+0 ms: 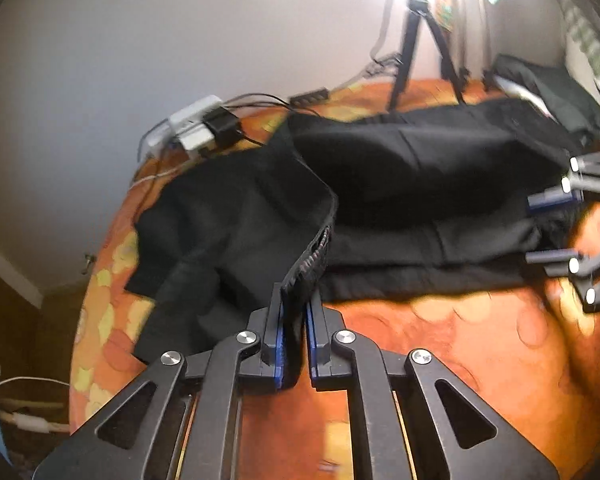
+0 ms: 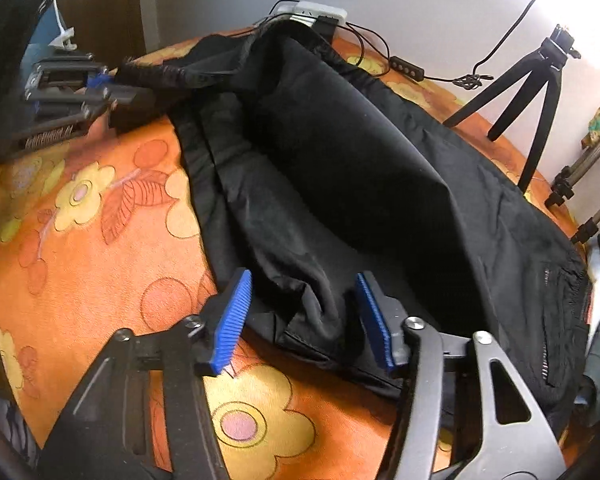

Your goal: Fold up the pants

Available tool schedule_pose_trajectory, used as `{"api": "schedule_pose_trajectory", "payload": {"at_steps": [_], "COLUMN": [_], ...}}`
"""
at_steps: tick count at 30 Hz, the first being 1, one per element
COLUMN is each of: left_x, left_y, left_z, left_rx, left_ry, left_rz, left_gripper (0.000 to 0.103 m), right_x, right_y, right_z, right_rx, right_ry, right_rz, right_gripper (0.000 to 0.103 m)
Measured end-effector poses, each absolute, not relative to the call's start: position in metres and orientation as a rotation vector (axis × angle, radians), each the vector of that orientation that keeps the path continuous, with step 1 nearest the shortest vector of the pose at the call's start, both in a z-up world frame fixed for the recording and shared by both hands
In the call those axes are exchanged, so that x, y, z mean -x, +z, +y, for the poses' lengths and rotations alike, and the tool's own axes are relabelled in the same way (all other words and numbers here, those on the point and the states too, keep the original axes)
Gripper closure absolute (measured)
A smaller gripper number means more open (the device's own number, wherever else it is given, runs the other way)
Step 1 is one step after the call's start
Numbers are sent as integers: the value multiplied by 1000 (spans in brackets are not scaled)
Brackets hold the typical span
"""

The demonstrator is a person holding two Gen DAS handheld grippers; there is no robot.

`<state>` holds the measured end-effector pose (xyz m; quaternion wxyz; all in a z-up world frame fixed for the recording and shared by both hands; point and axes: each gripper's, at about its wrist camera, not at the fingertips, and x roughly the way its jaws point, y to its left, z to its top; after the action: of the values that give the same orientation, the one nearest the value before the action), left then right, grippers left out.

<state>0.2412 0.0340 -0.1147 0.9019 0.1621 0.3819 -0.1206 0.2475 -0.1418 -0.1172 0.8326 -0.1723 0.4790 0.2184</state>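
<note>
Pants on floral cloth, waistband between left gripper fingers.

The left hand-held gripper is clamped on the ribbed waistband of the black fabric pants, which lie spread across an orange surface with yellow flowers. The right hand-held gripper reaches in at the far leg end, beneath a black tripod.

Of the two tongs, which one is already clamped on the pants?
The left tongs: shut on the elastic waistband of the black pants. The right tongs stand open around a bunched leg end, blue pads clear of the cloth.
</note>
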Motion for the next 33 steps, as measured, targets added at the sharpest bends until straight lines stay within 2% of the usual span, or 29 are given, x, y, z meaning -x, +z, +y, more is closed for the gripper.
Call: {"api": "schedule_pose_trajectory", "payload": {"at_steps": [2, 4, 7, 15, 18, 20, 21, 22, 27, 33], "left_x": [-252, -264, -285, -353, -380, -391, -394, -396, -407, -405], "left_y": [-103, -91, -72, -56, -62, -69, -73, -76, -94, -96], "left_z": [46, 59, 79, 116, 128, 131, 132, 132, 127, 130], "left_rx": [-305, -265, -213, -222, -211, -218, -218, -219, -278, -275], "left_ry": [-224, -200, -148, -37, -15, -21, -26, -29, -35, -53], "left_rz": [768, 750, 714, 697, 742, 760, 766, 771, 803, 815], "left_gripper": [97, 98, 98, 99, 99, 99, 99, 99, 99, 99], "right_x": [-249, -248, -249, -240, -239, -238, -237, -240, -297, -384], "right_y": [-117, -116, -116, -100, -103, -100, -95, -85, -47, -75], "right_z": [-142, -141, -140, -148, -146, -147, -150, -156, -190, -174], "right_rx": [357, 353, 354, 311, 324, 343, 345, 330, 277, 469], "right_ry": [475, 477, 450, 481, 523, 564, 586, 603, 563, 525], "right_rz": [1018, 1017, 1007, 977, 1018, 1035, 1026, 1004, 897, 905], "right_gripper": [64, 83, 93, 96, 92, 76, 60, 52, 52, 52]}}
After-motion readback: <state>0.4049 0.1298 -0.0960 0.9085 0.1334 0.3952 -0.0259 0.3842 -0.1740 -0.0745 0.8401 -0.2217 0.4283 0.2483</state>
